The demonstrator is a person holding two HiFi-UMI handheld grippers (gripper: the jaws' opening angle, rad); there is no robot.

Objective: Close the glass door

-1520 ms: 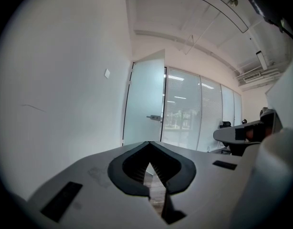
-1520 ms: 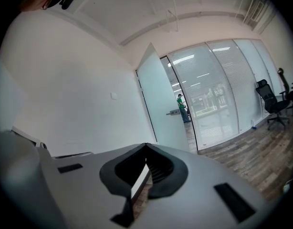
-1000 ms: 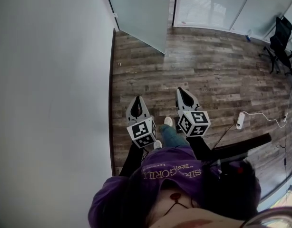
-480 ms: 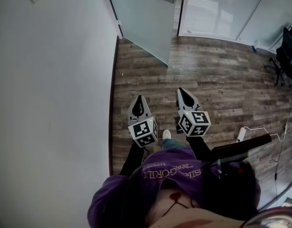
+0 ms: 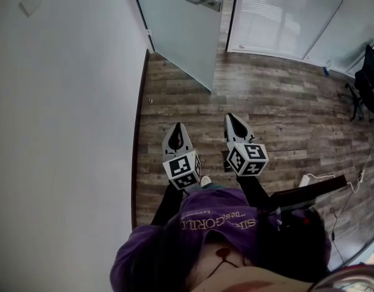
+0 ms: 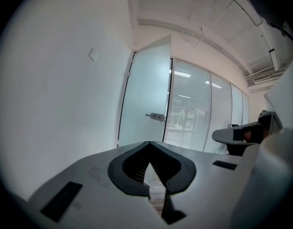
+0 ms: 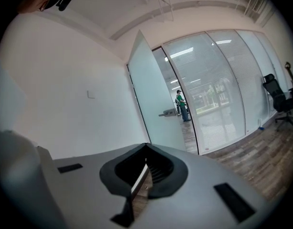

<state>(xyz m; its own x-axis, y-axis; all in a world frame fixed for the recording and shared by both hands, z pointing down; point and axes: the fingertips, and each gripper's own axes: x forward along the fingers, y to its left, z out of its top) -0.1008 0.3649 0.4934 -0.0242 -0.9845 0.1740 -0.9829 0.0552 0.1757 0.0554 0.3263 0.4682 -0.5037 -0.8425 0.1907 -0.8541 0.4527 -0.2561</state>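
Both left gripper (image 5: 177,128) and right gripper (image 5: 231,119) point nearly level at the open glass door (image 5: 181,29), fingers (image 6: 130,168) closed, empty.

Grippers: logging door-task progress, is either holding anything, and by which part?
Nothing held: left gripper and right gripper are shut, empty, apart from the glass door.

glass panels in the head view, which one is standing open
The frosted glass door beside the white wall: it carries the lever handle and angles out over the floor; the panels with blinds sit flush.
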